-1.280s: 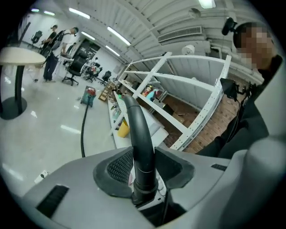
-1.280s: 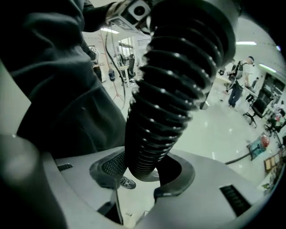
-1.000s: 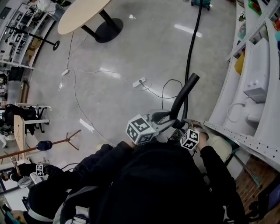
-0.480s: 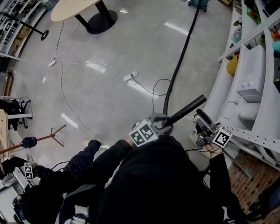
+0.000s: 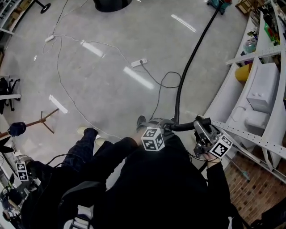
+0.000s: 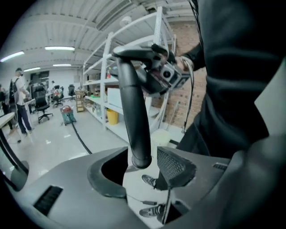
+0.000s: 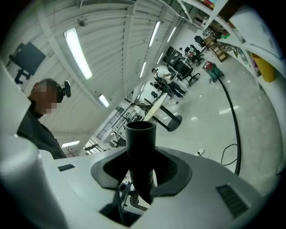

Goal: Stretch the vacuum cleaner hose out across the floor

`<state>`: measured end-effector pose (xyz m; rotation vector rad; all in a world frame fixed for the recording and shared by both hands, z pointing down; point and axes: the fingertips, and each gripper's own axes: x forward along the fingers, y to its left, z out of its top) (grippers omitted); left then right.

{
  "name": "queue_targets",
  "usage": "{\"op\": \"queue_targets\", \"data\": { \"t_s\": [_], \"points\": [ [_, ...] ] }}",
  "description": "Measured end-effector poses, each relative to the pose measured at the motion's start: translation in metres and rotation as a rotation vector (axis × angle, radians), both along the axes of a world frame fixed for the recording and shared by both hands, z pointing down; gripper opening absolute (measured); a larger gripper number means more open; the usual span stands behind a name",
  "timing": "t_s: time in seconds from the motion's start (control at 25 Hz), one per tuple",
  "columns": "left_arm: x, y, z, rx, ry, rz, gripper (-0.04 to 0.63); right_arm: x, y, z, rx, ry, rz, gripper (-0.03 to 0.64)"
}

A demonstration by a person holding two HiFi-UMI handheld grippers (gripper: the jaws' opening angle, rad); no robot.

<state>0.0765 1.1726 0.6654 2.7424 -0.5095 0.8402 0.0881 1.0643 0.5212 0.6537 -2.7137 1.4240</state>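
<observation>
A black vacuum hose (image 5: pixel 190 62) runs across the floor from the vacuum cleaner (image 5: pixel 219 3) at the top right to its rigid black tube (image 5: pixel 187 126), which lies about level in front of me. My left gripper (image 5: pixel 166 126) is at the hose end of the tube. In the left gripper view the tube (image 6: pixel 134 116) stands between the jaws with a gap showing at the right pad (image 6: pixel 176 167); these jaws have just been opening. My right gripper (image 5: pixel 199 127) has just been closing and is shut on the tube's open end (image 7: pixel 140 134).
White shelving (image 5: pixel 250 103) lines the right side, with a yellow container (image 5: pixel 243 71) on it. A white power strip (image 5: pixel 139 62) and thin cables lie on the floor. A wooden-legged stand (image 5: pixel 42 118) is at the left. A person (image 6: pixel 20 103) stands far off.
The tube has dropped from upright to about level. My right gripper moved off to the right, then came back and closed on the tube's end. The left hand has moved down.
</observation>
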Motion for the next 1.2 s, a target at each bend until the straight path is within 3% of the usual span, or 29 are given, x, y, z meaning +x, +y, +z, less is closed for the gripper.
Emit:
{"op": "queue_targets", "data": {
  "t_s": [0.12,0.24,0.36,0.64,0.84,1.08,1.2],
  "points": [
    [-0.019,0.046,0.042,-0.119,-0.105,0.057,0.227,-0.018,0.037,0.019,0.015,0.101,-0.112,0.153],
    [-0.030,0.069,0.059,-0.353,-0.048,-0.035,0.227,-0.019,0.074,0.046,0.022,0.209,-0.255,0.153],
    [-0.033,0.069,0.063,-0.467,0.006,-0.133,0.227,-0.013,0.107,0.078,0.008,0.304,-0.389,0.153],
    [-0.029,0.064,0.063,-0.544,0.063,-0.422,0.227,0.011,0.165,0.141,0.009,0.391,-0.610,0.153],
    [-0.025,0.116,0.060,-0.581,-0.029,-0.593,0.227,0.038,0.202,0.199,0.004,0.362,-0.686,0.152],
    [0.006,0.159,0.056,-0.625,-0.110,-0.705,0.227,0.069,0.229,0.255,-0.010,0.355,-0.733,0.152],
    [0.031,0.169,0.061,-0.631,-0.161,-0.643,0.227,0.070,0.239,0.274,-0.010,0.390,-0.762,0.152]
  ]
}}
